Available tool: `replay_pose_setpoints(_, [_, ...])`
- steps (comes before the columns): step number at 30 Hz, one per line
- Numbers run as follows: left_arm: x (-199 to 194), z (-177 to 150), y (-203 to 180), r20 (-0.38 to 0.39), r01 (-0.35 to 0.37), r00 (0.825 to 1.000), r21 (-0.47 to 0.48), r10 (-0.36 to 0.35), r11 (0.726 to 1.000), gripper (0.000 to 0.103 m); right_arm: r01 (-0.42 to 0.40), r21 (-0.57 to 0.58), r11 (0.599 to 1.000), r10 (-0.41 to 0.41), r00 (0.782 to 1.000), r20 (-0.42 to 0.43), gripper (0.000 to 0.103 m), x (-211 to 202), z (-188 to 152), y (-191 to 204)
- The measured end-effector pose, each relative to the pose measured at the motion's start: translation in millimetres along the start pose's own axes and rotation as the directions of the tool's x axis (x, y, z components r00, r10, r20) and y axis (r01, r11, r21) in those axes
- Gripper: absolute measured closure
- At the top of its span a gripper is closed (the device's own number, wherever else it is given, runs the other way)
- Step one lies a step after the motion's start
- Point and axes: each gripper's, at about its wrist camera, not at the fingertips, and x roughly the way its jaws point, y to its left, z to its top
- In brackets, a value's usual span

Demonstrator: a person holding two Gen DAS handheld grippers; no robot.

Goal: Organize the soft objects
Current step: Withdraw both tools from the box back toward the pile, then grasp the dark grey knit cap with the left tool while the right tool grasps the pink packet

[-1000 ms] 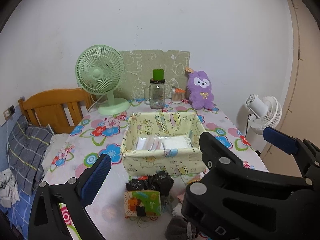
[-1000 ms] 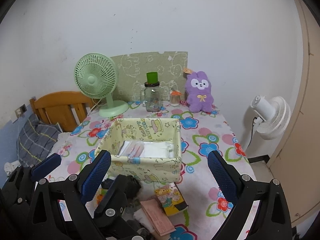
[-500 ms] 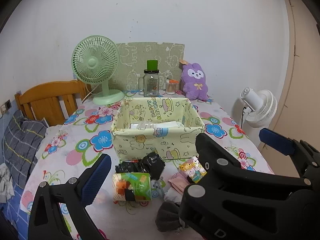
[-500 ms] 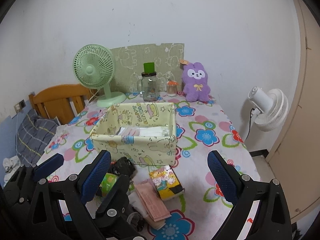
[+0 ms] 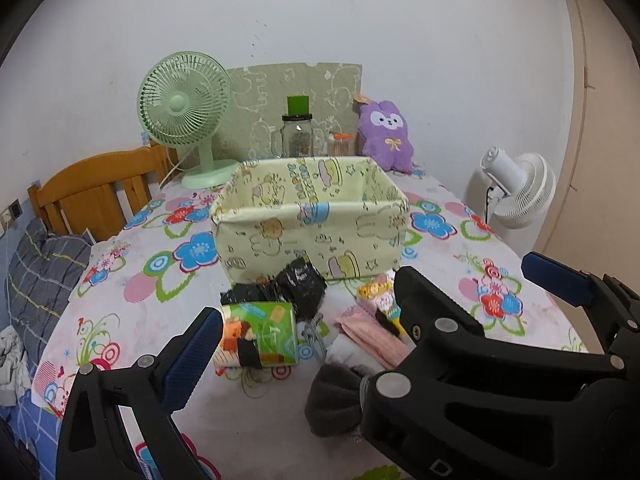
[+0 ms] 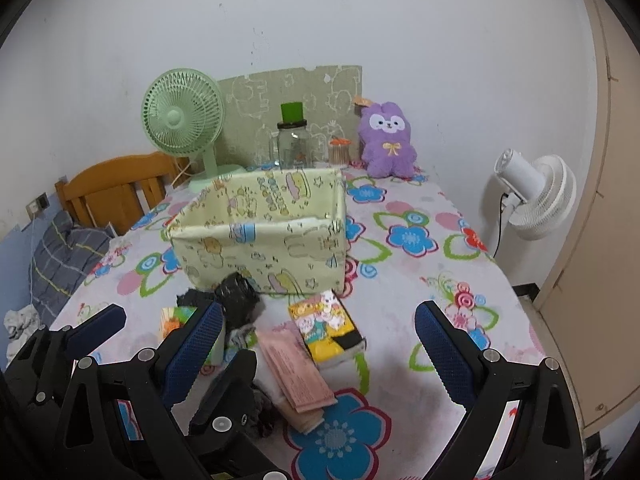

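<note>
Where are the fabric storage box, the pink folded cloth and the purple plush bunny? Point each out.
fabric storage box [image 6: 272, 256], right wrist view, on its front wall.
pink folded cloth [image 6: 294, 372], right wrist view, on its top face.
purple plush bunny [image 5: 386, 140], left wrist view, on its belly.

My left gripper [image 5: 372, 316] and right gripper [image 6: 316, 344] are matte black plastic frames with triangular cut-outs. I see silver rivets at the joints, and each finger carries a blue ribbed pad [image 6: 442, 354].

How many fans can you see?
2. A green fan stands on the table's back left corner, behind the yellow fabric box. A white fan stands off the table, to its right. None looks hidden.
</note>
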Motion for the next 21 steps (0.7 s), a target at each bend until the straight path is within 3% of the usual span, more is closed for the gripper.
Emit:
replay_pose_setpoints(9, [14.6,-24.5,-1.8,-0.049,0.038,0.998,0.0,-0.038,0.999,0.004,0.005,0.003,1.0,-0.005,0.999,-0.04,0.005,11.6,-26.2,-1.4])
replay_pose_setpoints(21, [38.6,-42.9,-1.3,-0.133,0.062,0.989,-0.029,-0.065,0.998,0.016,0.016,0.021,1.0,-0.014,0.995,-0.102,0.007,32.6,-46.2,-6.1])
